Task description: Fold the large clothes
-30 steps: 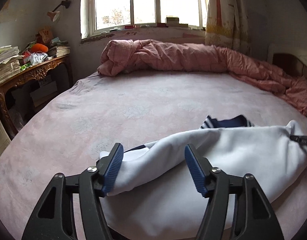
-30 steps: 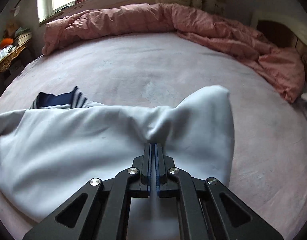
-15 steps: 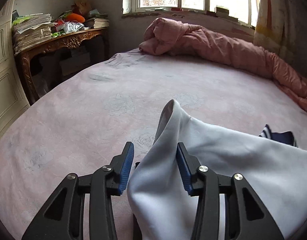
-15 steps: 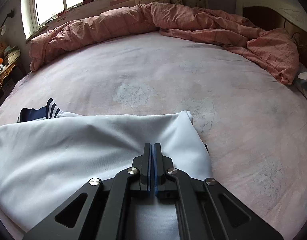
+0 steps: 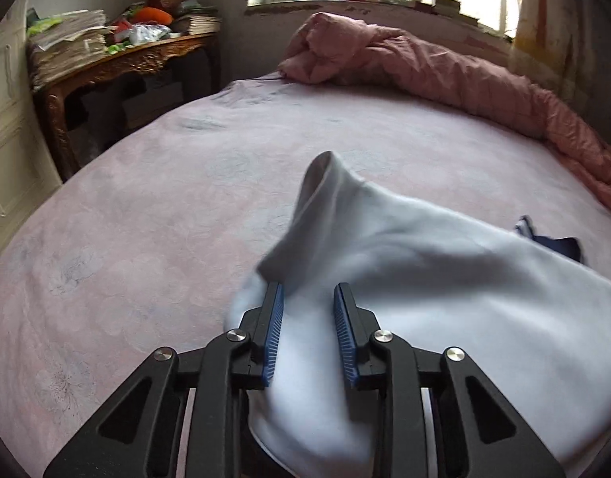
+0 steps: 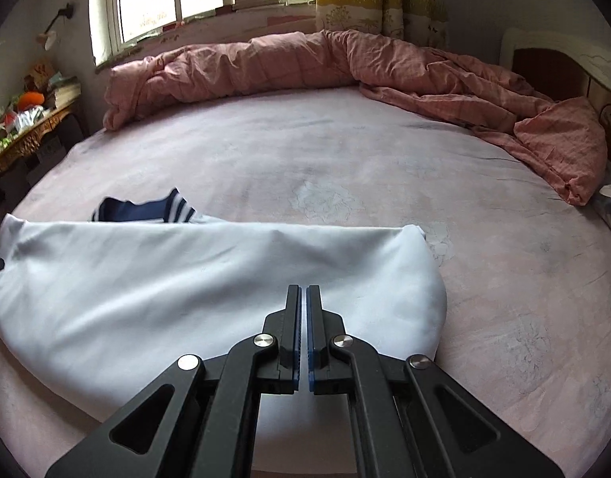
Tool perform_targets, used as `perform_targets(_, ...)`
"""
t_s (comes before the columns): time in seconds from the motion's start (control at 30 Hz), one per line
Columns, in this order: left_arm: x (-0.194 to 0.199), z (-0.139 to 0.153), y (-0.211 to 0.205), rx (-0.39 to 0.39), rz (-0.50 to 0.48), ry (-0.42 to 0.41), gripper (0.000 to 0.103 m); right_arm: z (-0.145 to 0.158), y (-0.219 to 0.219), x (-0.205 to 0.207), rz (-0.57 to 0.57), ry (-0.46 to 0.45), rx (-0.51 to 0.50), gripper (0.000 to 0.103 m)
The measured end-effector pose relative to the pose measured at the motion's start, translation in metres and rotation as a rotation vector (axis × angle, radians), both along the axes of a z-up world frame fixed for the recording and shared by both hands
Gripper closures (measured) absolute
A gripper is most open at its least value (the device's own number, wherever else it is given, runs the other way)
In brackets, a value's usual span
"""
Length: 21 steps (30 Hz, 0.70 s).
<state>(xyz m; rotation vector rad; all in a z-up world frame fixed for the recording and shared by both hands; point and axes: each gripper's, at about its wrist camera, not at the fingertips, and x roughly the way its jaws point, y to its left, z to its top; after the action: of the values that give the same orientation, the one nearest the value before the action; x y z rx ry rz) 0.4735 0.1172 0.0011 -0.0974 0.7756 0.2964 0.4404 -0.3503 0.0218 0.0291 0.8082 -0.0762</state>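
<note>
While the white garment (image 6: 209,279) is lying across the near part of the pink bed sheet (image 6: 345,167), well short of the quilt by the window, its long axis is running crosswise to both pairs of fingers. The right gripper (image 6: 304,334) is clamping one end, its jaws shut flat on the cloth. The left gripper (image 5: 308,330) is sitting at the opposite end, where a bunched fold is rising between its jaws; they have just been closing, but a gap is still showing at each pad. Its navy striped collar (image 6: 146,209) is pointing toward the quilt.
</note>
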Motion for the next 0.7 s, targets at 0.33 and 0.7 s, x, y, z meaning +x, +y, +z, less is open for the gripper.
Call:
perform_targets(0.33, 0.004, -0.006, 0.017, -0.049, 0.007, -0.017, 0.076, -0.029, -0.054, 0.019, -0.079, 0.028, 0.104, 0.103)
perform_targets(0.7, -0.06, 0.056, -0.082, 0.003, -0.339, -0.213, 0.071, 0.028, -0.006, -0.015, 0.055, -0.101, 0.21, 0.102)
